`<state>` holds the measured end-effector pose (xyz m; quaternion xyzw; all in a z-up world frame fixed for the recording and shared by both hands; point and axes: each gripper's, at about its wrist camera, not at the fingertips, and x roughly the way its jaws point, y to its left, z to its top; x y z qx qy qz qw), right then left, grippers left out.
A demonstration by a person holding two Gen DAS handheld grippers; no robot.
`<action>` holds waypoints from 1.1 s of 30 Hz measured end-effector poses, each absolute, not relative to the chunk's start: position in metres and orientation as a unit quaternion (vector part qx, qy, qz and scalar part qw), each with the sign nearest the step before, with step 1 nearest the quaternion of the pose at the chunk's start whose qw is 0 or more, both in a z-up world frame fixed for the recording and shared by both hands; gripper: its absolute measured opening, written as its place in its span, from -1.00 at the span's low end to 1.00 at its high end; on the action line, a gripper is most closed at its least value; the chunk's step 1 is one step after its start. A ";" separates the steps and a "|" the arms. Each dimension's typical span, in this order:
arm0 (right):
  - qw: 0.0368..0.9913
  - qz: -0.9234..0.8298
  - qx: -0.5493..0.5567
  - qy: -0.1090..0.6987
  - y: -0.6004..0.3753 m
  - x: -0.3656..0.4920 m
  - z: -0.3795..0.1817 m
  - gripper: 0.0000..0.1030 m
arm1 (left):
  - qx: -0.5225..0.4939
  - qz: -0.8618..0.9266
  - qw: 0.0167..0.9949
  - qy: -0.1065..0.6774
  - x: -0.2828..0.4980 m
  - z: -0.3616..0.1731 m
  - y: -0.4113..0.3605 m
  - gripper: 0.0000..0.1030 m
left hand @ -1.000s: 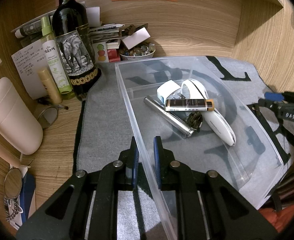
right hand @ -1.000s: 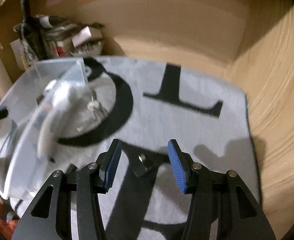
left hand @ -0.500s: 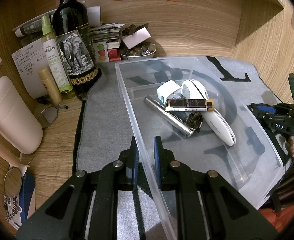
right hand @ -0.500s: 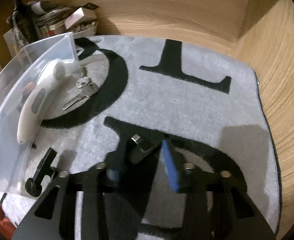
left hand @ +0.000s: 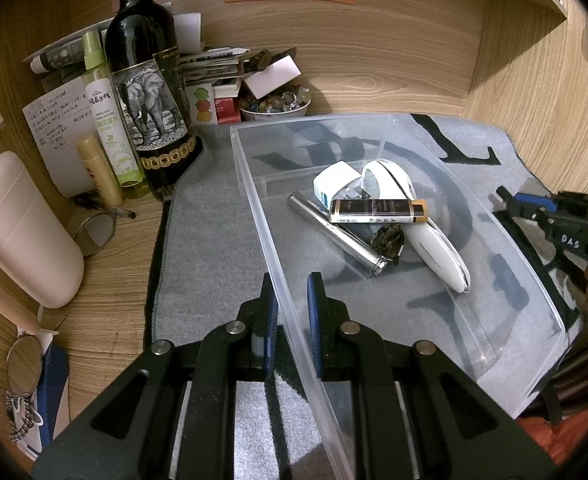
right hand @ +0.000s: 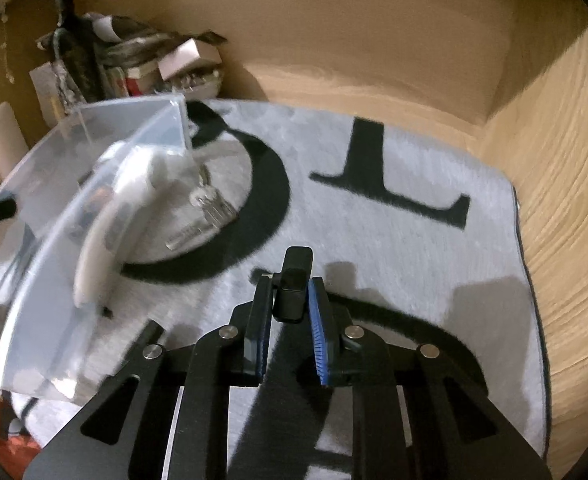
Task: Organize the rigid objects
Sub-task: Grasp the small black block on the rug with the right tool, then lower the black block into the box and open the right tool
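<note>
Blue pads of the right tool, wide apart a second ago, now clamp the small black block.

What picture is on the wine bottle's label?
An elephant in black and white on the wine bottle, above a band of gold medallions; the left wrist view shows it best.

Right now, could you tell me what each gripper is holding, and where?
Left gripper clamps the clear bin by its near wall; right gripper pinches a small black object by its sides.
</note>
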<state>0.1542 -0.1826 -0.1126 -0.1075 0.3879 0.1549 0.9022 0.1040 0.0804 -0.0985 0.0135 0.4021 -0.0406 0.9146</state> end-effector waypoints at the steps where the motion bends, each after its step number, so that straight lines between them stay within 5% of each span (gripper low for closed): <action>1: 0.904 0.157 -0.108 0.383 -0.180 0.153 -0.109 -0.68 | 0.013 -0.041 0.915 0.402 0.104 -0.098 0.080 -0.73; 22: 0.920 0.248 -0.125 0.276 -0.116 0.137 -0.043 -0.68 | 0.011 -0.041 0.915 0.402 0.105 -0.099 0.081 -0.73; 33: 0.900 0.293 -0.142 0.290 -0.071 0.149 -0.054 -0.68 | 0.010 -0.041 0.915 0.402 0.105 -0.099 0.081 -0.73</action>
